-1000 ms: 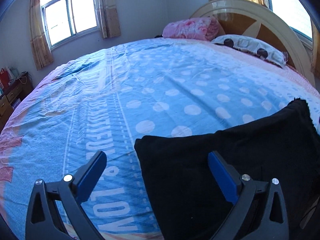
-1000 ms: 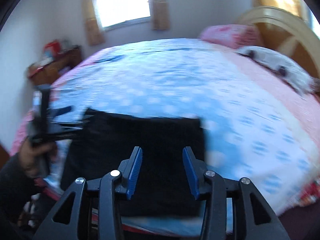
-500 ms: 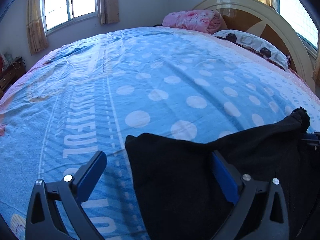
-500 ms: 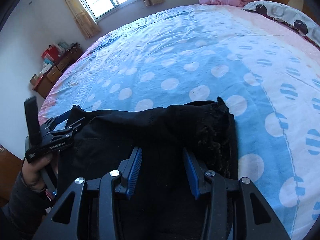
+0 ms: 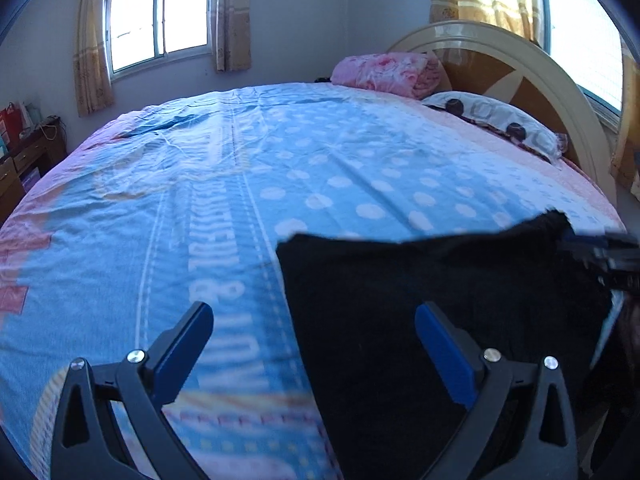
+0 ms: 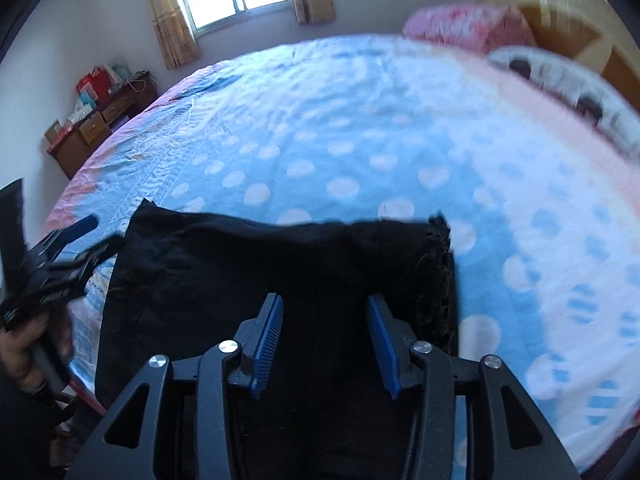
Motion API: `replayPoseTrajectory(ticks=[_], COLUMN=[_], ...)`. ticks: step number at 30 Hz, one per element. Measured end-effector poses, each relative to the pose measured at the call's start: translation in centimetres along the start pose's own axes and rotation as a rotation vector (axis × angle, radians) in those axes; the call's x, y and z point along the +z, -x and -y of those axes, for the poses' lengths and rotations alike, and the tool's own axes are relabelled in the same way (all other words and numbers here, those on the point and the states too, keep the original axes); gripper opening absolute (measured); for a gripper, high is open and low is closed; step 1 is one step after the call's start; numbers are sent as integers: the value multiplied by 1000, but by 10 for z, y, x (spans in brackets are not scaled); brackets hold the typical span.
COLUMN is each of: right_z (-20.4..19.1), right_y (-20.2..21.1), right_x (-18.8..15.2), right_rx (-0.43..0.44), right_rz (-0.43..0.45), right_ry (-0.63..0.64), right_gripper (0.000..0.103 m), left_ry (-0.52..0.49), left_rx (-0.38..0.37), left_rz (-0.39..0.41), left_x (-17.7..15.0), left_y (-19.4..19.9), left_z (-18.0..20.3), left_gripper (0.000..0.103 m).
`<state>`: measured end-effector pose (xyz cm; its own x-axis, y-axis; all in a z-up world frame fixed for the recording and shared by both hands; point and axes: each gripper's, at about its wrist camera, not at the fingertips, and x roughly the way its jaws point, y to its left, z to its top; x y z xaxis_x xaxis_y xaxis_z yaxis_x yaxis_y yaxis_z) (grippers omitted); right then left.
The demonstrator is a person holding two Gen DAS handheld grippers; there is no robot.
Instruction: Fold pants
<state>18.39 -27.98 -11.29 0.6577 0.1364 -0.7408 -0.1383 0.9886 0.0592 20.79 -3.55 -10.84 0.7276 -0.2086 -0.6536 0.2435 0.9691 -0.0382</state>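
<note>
The black pants (image 6: 280, 280) run off the bottom edge of the right wrist view, so their near end is cut off, and the right gripper (image 6: 325, 344), its jaws opening, covers part of them. In the left wrist view the pants (image 5: 440, 288) also leave the frame at the bottom and right. Beyond the pants, the pillow (image 6: 560, 76) and pink quilt (image 6: 468, 24) smear with blur in the right wrist view. Left of the pants, the left gripper (image 6: 76, 252) is blurred. The things on the dresser (image 6: 96, 120) are too small to identify.
</note>
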Motion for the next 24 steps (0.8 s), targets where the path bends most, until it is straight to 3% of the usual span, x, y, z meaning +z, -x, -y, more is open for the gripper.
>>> replayPoseTrajectory(ticks=[4, 7, 10, 13, 16, 18, 24], right_z=[-30, -48, -52, -60, -79, -97, -144], right_y=[0, -38, -65, -52, -24, -25, -103], right_x=[15, 17, 14, 22, 42, 58, 109], right_rx=[68, 166, 104, 70, 202, 285, 407], right_rz=[21, -118, -190, -209, -151, -150, -305], right_ry=[73, 103, 144, 173, 204, 239, 207], right_gripper=[59, 59, 60, 59, 59, 59, 59], left_ry=[-8, 0, 30, 60, 64, 42, 43], left_rx=[-19, -15, -36, -41, -62, -56, -45], left_rz=[-56, -104, -112, -98, -107, -98, -93], left_x=[-30, -41, -43, -47, -64, -73, -78], left_y=[-4, -18, -19, -7, 1, 5, 9], left_z=[14, 16, 11, 8, 13, 18, 21], left_gripper=[103, 103, 103, 103, 103, 103, 103])
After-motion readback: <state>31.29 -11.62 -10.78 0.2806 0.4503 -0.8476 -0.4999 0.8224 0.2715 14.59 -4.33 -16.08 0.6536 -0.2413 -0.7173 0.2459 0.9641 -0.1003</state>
